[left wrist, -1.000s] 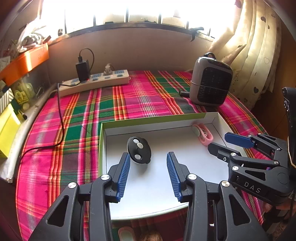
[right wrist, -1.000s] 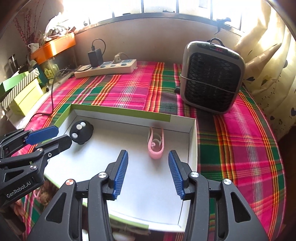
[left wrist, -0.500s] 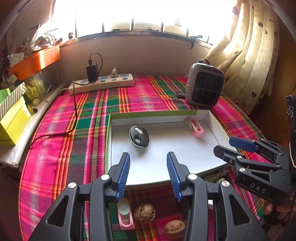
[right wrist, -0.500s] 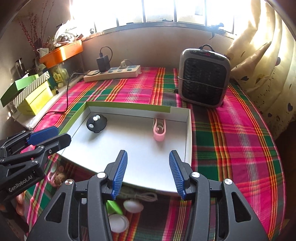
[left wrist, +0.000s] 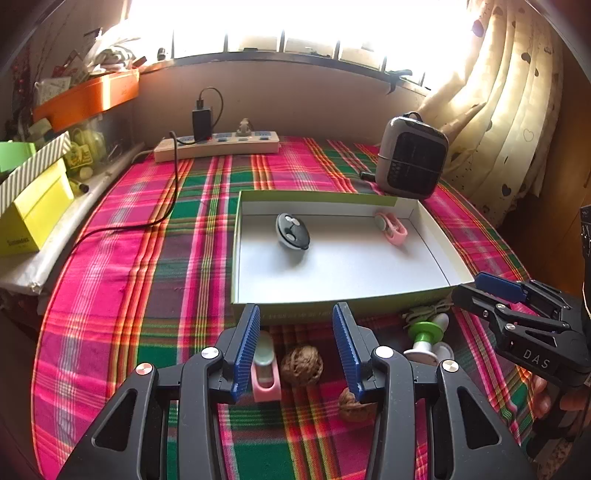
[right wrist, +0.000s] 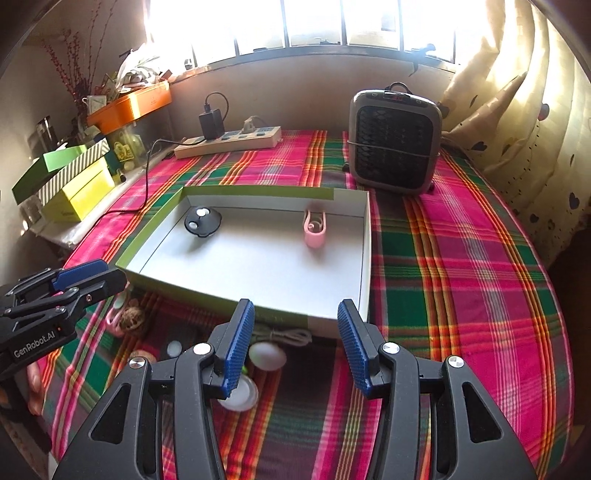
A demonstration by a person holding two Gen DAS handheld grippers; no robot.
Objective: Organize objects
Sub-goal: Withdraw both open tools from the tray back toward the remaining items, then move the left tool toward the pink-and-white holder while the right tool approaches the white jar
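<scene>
Box (left wrist: 343, 310) on plaid tablecloth (left wrist: 147, 280) beneath bright window (left wrist: 295, 26)

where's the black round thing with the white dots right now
The black round thing lies inside the shallow white box, near its far left corner in both wrist views, apart from the pink clip at the far right.

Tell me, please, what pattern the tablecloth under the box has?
The tablecloth is plaid: pink, green and red; clearest in the right wrist view.
</scene>
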